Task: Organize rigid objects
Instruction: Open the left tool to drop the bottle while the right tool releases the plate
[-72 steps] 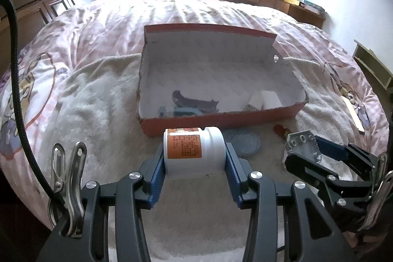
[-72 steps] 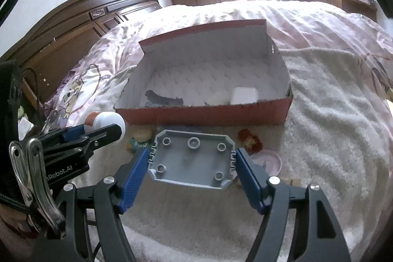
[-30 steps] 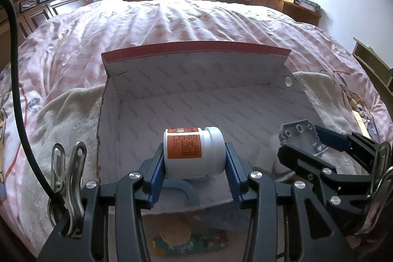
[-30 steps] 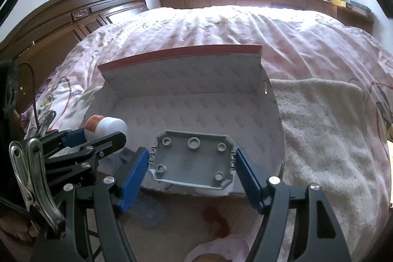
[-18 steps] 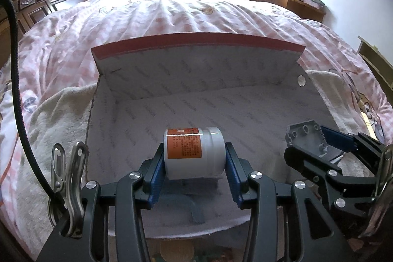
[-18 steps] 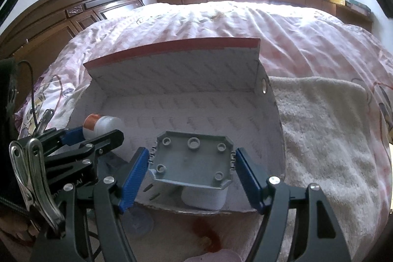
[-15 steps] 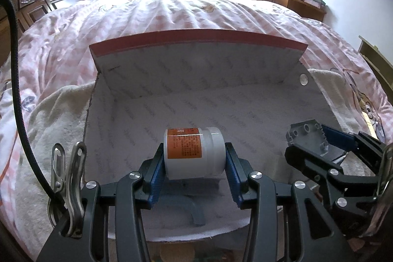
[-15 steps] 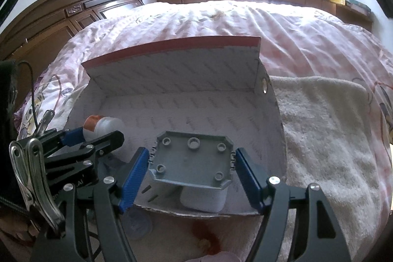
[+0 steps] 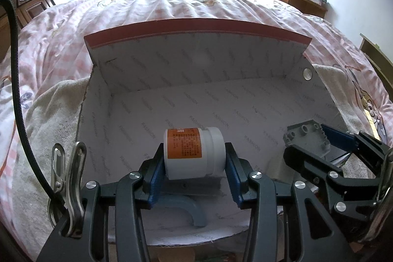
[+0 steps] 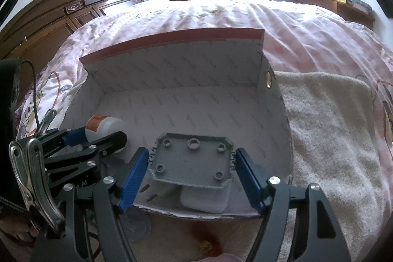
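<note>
My left gripper [image 9: 194, 161] is shut on a white bottle with an orange label [image 9: 194, 154], held on its side over the near left part of an open red box with a white lining [image 9: 196, 80]. My right gripper [image 10: 192, 168] is shut on a grey plastic plate with round studs [image 10: 191, 163], held over the box's near right part [image 10: 172, 90]. Each gripper shows in the other's view: the right one [image 9: 316, 139] and the left one [image 10: 103, 131]. A grey curved piece [image 9: 189, 209] and a white block [image 10: 203, 200] lie on the box floor beneath them.
The box sits on a cream towel [image 10: 326, 119] spread over a pink bedspread [image 9: 172, 4]. A grey round lid [image 10: 136, 227] and a small red item [image 10: 206, 237] lie on the towel just in front of the box. A dark wooden headboard [image 10: 61, 14] stands at the left.
Both grippers have moved forward with their loads, from in front of the box to over its near edge and inside. Their grips have not changed.
</note>
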A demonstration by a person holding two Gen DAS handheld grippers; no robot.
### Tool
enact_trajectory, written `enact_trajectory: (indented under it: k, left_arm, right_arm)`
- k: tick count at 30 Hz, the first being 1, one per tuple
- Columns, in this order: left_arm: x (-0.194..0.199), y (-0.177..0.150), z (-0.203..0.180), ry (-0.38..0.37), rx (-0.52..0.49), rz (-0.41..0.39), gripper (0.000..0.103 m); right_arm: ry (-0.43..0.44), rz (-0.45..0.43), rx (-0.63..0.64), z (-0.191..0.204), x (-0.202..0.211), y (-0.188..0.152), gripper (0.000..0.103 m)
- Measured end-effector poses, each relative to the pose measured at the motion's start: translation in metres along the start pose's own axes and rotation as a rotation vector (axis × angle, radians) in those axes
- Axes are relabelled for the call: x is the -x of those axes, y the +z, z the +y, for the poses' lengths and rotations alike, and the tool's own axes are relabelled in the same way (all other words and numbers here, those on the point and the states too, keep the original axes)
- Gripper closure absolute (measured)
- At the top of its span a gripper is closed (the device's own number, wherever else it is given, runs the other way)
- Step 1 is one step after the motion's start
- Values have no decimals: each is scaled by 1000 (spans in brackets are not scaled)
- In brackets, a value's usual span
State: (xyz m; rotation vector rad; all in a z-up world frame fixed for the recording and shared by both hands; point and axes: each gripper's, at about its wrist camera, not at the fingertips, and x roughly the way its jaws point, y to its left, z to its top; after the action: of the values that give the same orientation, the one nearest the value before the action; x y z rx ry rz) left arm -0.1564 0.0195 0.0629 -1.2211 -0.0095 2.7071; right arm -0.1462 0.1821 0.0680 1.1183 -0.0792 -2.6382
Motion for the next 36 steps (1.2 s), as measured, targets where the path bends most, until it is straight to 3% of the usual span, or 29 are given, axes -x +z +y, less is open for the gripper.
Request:
enact_trajectory:
  k: [9, 36]
  left_arm:
    - [-3, 0, -1, 18, -1, 9, 56]
    - [41, -16, 0, 39, 10, -27, 55]
  right_arm:
    - [-4, -7, -3, -1, 0, 0, 21]
    - [34, -48, -25, 11, 35, -18, 20]
